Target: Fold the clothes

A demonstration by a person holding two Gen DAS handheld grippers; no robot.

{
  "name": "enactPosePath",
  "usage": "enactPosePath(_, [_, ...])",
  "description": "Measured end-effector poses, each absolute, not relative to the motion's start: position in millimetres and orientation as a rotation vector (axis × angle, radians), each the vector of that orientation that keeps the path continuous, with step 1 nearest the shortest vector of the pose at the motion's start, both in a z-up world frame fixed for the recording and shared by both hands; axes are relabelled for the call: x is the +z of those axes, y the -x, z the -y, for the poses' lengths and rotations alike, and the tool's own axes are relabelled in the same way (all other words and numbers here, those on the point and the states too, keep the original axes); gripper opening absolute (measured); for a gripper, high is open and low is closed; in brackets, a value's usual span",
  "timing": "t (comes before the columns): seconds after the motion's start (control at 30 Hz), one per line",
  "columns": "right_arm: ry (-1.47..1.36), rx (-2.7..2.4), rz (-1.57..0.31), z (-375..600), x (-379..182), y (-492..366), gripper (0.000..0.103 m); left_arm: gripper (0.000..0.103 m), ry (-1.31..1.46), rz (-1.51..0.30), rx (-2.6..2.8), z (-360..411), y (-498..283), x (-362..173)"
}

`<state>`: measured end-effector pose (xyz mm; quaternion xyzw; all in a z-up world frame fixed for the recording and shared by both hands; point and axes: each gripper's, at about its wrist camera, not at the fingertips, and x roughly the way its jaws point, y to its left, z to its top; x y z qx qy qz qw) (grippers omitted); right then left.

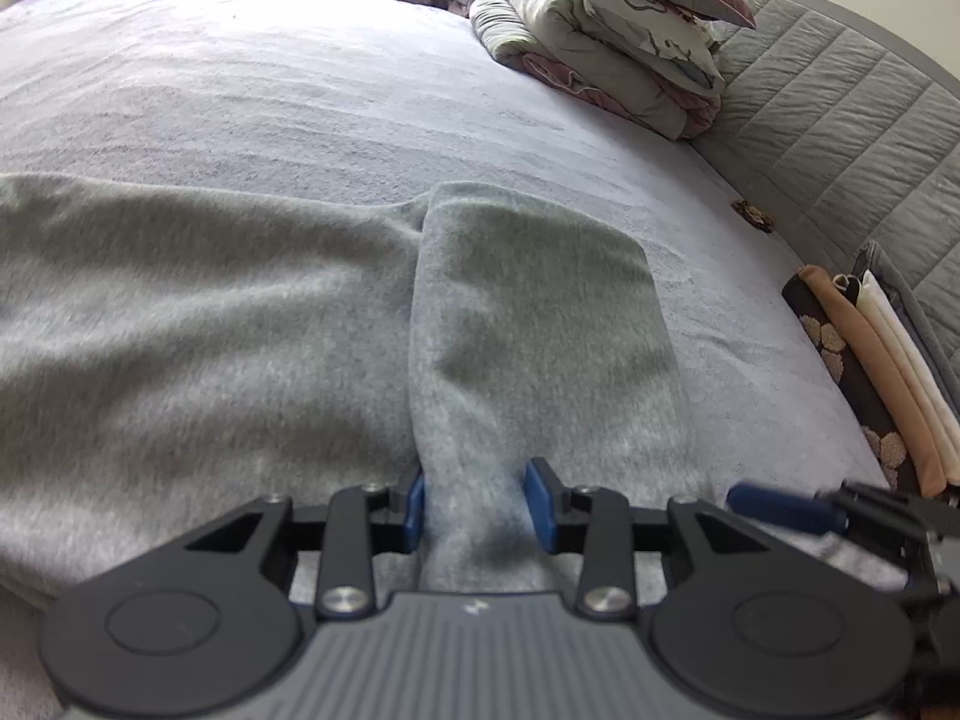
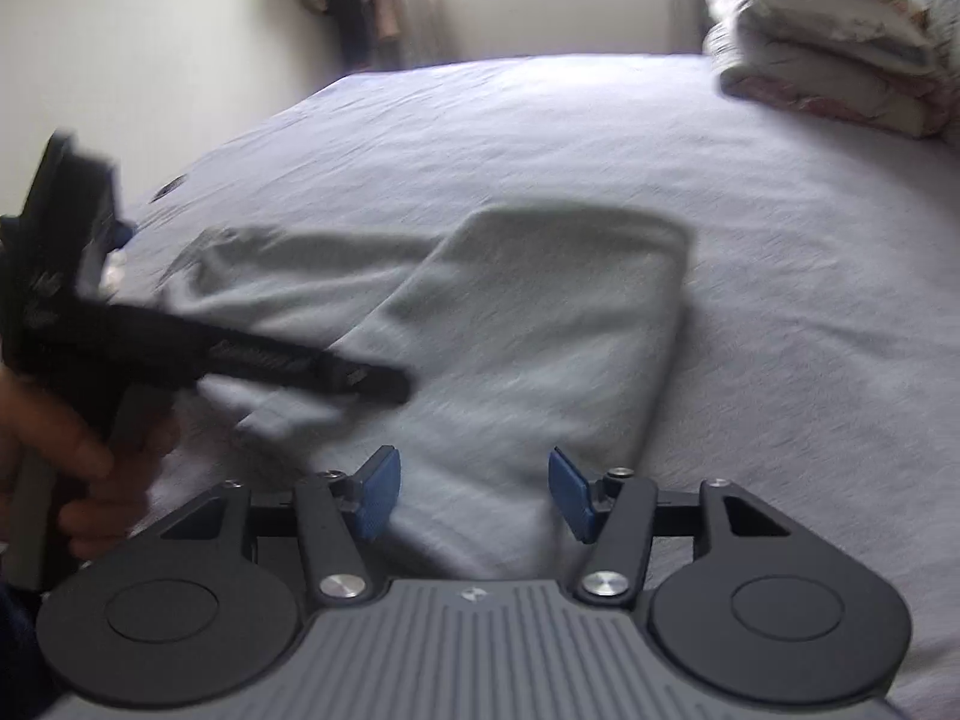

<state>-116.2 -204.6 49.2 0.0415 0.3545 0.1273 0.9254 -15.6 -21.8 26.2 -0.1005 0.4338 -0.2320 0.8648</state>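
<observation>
Left gripper: blue pads clamped on a bunched fold of grey fleece garment. Right gripper: jaws spread, nothing pinched, above same garment. Garment spread on pale lavender bed sheet. Folded quilts stacked beyond.

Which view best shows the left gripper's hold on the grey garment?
Left wrist: the left gripper pinches a bunched fold of the grey garment, sharply. Right wrist shows that gripper only side-on and blurred, grip hidden.
</observation>
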Motion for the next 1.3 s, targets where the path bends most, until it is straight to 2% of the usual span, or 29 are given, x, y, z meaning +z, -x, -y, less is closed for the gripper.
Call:
enactPosePath(0.23, [-0.147, 0.266, -0.762, 210.2, 42.3, 87.7, 0.059, 0.042, 0.114, -0.842, -0.54, 23.7, 37.5, 46.2])
enactPosePath(0.4, [-0.15, 0.299, -0.819, 206.2, 28.3, 76.0, 0.066, 0.042, 0.094, -0.812, -0.545, 19.1, 42.4, 51.6])
enactPosePath(0.57, [-0.13, 0.309, -0.808, 207.9, 41.0, 70.2, 0.068, 0.045, 0.131, -0.771, -0.563, 9.7, 42.1, 62.9])
enactPosePath(0.77, [-0.08, 0.266, -0.746, 215.9, 62.3, 41.5, 0.068, 0.045, 0.11, -0.81, -0.72, 33.6, 48.4, 54.7])
enactPosePath(1.03, [0.021, 0.252, -0.783, 208.8, 37.5, -19.9, 0.068, 0.045, 0.119, -0.877, -0.674, 40.9, 37.6, 35.5])
enactPosePath(1.13, [0.064, 0.259, -0.777, 201.4, 29.7, -28.5, 0.081, 0.045, 0.118, -0.879, -0.673, 40.7, 36.4, 31.3])
enactPosePath(1.2, [0.079, 0.26, -0.774, 196.2, 25.4, -30.2, 0.094, 0.045, 0.119, -0.881, -0.671, 41.0, 35.2, 30.2])
enactPosePath(1.3, [0.076, 0.255, -0.773, 193.8, 24.9, -31.2, 0.098, 0.045, 0.126, -0.887, -0.664, 40.6, 34.3, 31.5])
